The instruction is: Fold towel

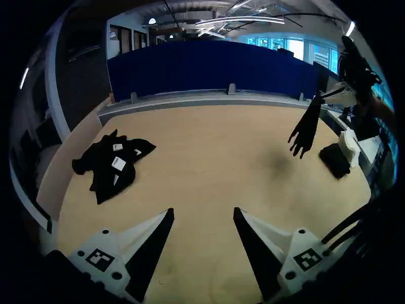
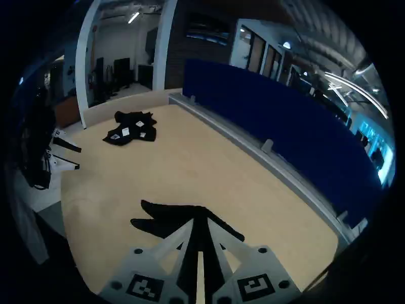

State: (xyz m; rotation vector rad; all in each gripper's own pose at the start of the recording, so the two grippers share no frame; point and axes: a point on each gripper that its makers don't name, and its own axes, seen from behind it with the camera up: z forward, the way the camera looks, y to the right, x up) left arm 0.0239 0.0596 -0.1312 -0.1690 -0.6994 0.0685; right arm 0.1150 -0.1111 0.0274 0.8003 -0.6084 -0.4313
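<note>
My right gripper (image 2: pixel 200 215) is shut on a black towel (image 2: pixel 167 220), pinching one edge. In the left gripper view that towel (image 1: pixel 306 129) hangs limp from the right gripper (image 1: pixel 319 100), above the right side of the wooden table (image 1: pixel 212 147). My left gripper (image 1: pixel 202 210) stands open low over the table's near edge, with nothing between its fingers. The left gripper (image 2: pixel 68 156) also appears far off at the left of the right gripper view. A heap of black towels with white tags (image 1: pixel 114 164) (image 2: pixel 130 129) lies on the table's left side.
A small stack of folded black and white cloths (image 1: pixel 341 154) sits at the table's right edge. A blue partition (image 1: pixel 212 66) (image 2: pixel 283 121) runs along the far side. A person in dark clothes (image 2: pixel 33 147) stands at the table's end.
</note>
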